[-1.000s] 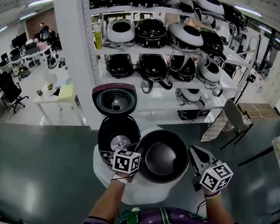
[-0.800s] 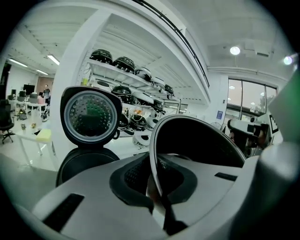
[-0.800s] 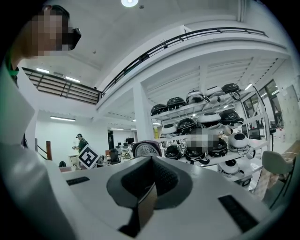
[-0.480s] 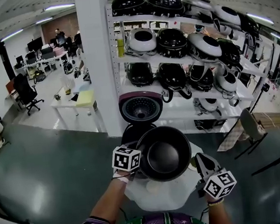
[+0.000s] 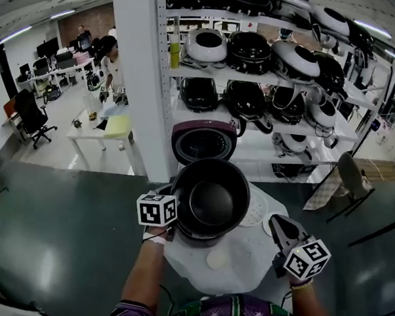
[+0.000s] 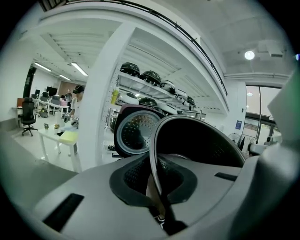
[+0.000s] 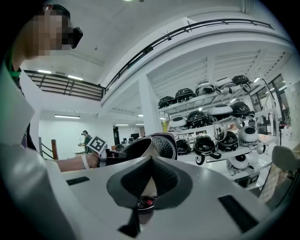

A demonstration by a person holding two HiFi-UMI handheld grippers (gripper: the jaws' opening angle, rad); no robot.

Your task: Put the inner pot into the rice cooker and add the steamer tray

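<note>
Firmly, the left gripper (image 5: pixel 171 211) clamps the rim of the inner pot (image 5: pixel 212 201).

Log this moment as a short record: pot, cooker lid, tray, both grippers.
inner pot: off the table, tilted, in front of the open lid; not yet in the cooker
left gripper: jaws shut on the pot's rim
right gripper: jaws shut, empty, over the table's right side
rice cooker lid: open, upright
steamer tray: white, perforated, lying on the white table to the right of the pot
</note>
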